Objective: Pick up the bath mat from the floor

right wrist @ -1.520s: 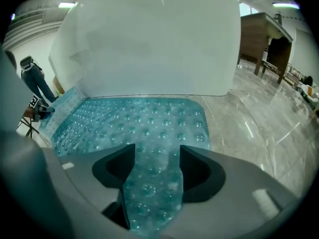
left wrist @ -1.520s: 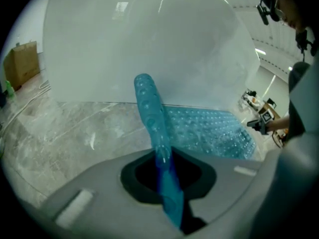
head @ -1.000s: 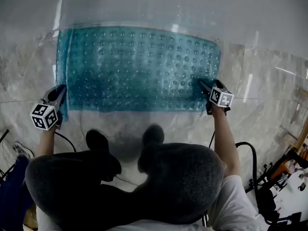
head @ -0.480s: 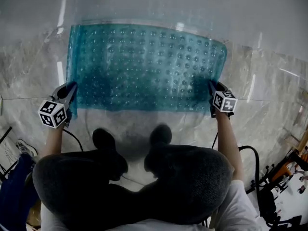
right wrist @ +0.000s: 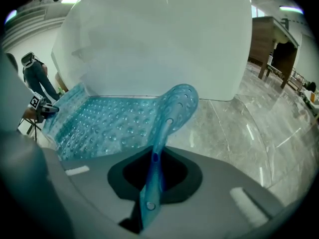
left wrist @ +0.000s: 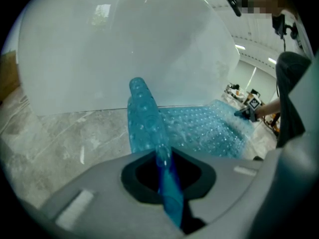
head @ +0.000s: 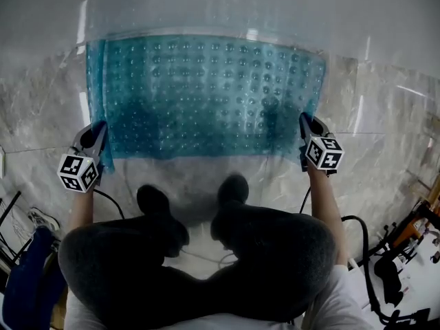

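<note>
The mat (head: pixel 206 95) lies spread on the marble floor (head: pixel 385 136) at 12 o'clock from the person. Its far edge runs along the foot of a white wall (head: pixel 220 5). Both near corners are pinched. The left gripper (head: pixel 95 139) is closed on the corner at the mat's 7 o'clock, and the right gripper (head: pixel 304 126) is closed on the corner at its 5 o'clock. In each gripper view a thin blue fold stands on edge between the jaws, and the corner curls up above them. The bumpy middle seems to rest on the floor, though how much of it has come off the floor cannot be told.

The main risk is a corner slipping. Each gripper holds only a narrow strip of slick, flexible sheet, and as more of the mat's weight comes onto the pinch that strip could slide out. If the underside carries suction cups that cling to the polished stone, a quick pull would load the corners hard and might tear one loose. A slow peel from 6 o'clock toward 12 looks safer.

Uneven lifting is the second hazard. If one side rises faster, the sheet would twist and sag between the grippers. The shoes (head: pixel 155 201) stand just beside the near edge at 6 o'clock, so a drooping edge could catch under them.
</note>
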Available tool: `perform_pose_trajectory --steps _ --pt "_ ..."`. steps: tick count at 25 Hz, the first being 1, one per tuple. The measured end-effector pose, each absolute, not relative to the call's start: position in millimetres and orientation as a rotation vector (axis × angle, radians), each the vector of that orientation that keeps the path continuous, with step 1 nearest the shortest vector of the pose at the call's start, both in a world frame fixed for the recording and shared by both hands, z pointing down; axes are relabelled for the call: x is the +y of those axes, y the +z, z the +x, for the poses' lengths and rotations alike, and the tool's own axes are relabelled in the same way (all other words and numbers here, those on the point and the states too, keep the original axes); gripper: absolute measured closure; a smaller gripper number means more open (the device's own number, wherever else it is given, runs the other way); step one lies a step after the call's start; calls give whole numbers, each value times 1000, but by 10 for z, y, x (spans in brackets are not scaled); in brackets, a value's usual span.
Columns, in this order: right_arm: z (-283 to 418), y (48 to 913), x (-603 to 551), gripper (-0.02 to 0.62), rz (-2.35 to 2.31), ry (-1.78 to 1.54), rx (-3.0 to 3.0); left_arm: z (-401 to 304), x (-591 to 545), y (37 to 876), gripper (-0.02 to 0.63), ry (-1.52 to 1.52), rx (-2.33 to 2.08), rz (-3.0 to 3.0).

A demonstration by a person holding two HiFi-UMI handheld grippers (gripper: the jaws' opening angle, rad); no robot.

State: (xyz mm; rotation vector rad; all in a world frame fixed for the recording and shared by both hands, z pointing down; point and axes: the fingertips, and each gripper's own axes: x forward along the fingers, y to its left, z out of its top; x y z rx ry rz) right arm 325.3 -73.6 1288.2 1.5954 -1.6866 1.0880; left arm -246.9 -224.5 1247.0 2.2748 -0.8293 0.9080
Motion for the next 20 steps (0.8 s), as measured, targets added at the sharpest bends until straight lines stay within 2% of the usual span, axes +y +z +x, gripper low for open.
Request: perform_pose_trajectory --steps 3,7,20 --pt "3538 12855 -689 574 1580 1099 -1695 -2261 -2253 12503 580 927 -873 2242" --pt "3425 12499 -694 575 1581 1122 -1742 -2480 -2297 12224 580 877 -969 2172" --pt "2878 10348 -676 577 1533 1080 -1836 -2108 -2164 9869 583 936 -880 2258"
